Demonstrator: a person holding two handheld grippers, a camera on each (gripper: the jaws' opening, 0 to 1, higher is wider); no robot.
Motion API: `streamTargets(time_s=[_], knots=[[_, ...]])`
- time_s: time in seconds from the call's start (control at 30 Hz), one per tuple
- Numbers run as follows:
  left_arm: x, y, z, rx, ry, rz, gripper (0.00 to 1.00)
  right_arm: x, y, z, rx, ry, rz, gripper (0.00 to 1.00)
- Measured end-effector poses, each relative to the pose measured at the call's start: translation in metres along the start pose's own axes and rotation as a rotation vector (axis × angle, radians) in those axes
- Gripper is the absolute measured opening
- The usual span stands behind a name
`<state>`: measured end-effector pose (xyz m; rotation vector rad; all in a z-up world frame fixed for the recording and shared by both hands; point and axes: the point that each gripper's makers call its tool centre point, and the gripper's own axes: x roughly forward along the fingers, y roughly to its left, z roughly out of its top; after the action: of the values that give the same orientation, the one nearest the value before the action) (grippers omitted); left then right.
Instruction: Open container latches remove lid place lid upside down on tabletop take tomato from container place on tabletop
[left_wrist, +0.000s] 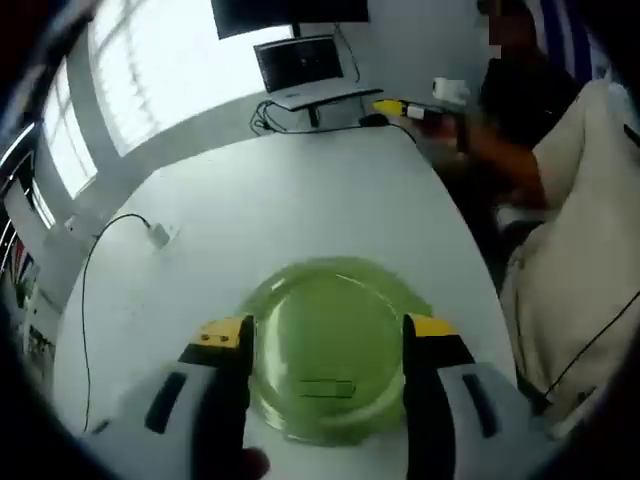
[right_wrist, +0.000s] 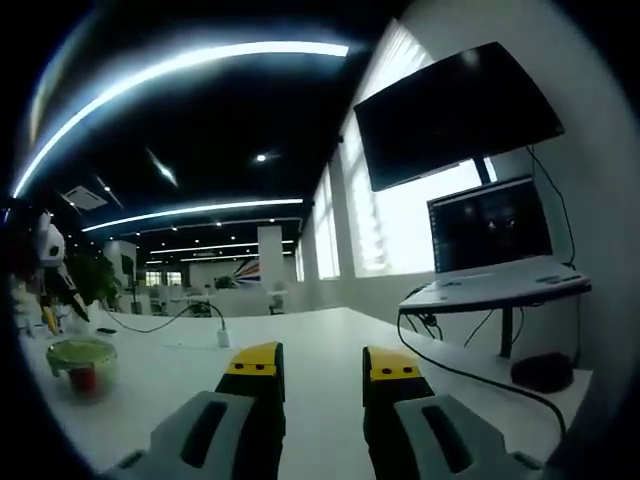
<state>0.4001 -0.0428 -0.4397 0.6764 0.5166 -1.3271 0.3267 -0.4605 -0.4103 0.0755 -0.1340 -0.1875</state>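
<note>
A round clear container with a green lid (left_wrist: 320, 300) sits on the white table (left_wrist: 300, 190), seen from above in the left gripper view. My left gripper (left_wrist: 328, 328) hovers over it, jaws open and standing either side of the lid, with a latch tab (left_wrist: 326, 388) near the front rim. From the right gripper view the same container (right_wrist: 82, 362) stands far off to the left, a red tomato (right_wrist: 83, 380) showing through its wall, and the left gripper (right_wrist: 52, 300) hangs above it. My right gripper (right_wrist: 322, 365) is open over bare tabletop, holding nothing.
A laptop on a stand (left_wrist: 305, 70) and a monitor (left_wrist: 290, 15) stand at the table's far end, also monitor (right_wrist: 460, 110) and laptop (right_wrist: 490, 230). A cable with an adapter (left_wrist: 160, 235) lies to the left. A person (left_wrist: 540, 110) sits at the table's right side.
</note>
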Motion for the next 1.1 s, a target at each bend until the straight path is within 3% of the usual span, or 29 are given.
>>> streamTargets(time_s=[0.1,0.27,0.6,1.1], knots=[[0.003,0.002,-0.004,-0.011,0.015,-0.011,0.55,-0.001,-0.001,-0.001,0.003,0.001,-0.003,0.25],[0.01,-0.004,-0.024,-0.025,0.109,-0.067,0.58,-0.003,-0.001,-0.004,0.005,0.007,-0.005,0.25],[0.018,-0.003,-0.03,-0.055,0.143,-0.099,0.67,-0.003,0.001,-0.005,0.008,0.008,0.004,0.25],[0.018,-0.019,-0.033,-0.045,0.233,-0.118,0.69,-0.004,-0.003,-0.004,0.018,-0.002,0.0,0.25]])
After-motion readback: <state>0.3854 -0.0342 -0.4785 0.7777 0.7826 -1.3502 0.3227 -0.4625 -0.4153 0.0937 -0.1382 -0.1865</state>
